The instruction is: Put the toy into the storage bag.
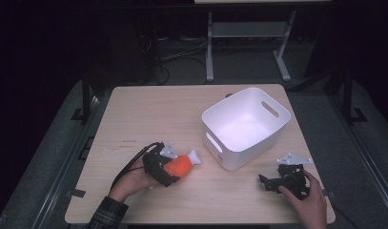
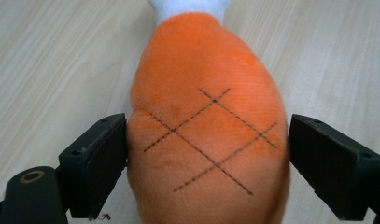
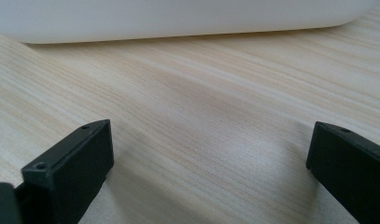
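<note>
Near edge of the wooden table: two hands came in from the bottom of the high view, each holding a black gripper. A plaid sleeve covered the left forearm.

Left gripper lay at the front left of the table, pointed right, toward the bin. Its jaws stood either side of an orange plush drumstick toy. In the left gripper view the toy sat squarely between the two jaws: the left-hand pad pressed against the plush, the right-hand pad just beside it with a thin gap showing. So the jaws were wide apart, closed about as far as the toy's girth, bracketing it; whether they had a firm grip I could not tell. Black stitched crosshatch lines ran across the orange fabric. The toy's white bone end pointed away from the gripper, toward the bin.

Right gripper rested low over the front right of the table, pointed left. In the right gripper view its jaws were spread wide with bare wood between them, holding nothing.

Farther back, right of centre: a white plastic bin with slotted handles, upright, its interior bare. Its wall crossed the top of the right gripper view, near that gripper. Toy and bin were near each other but apart.
</note>
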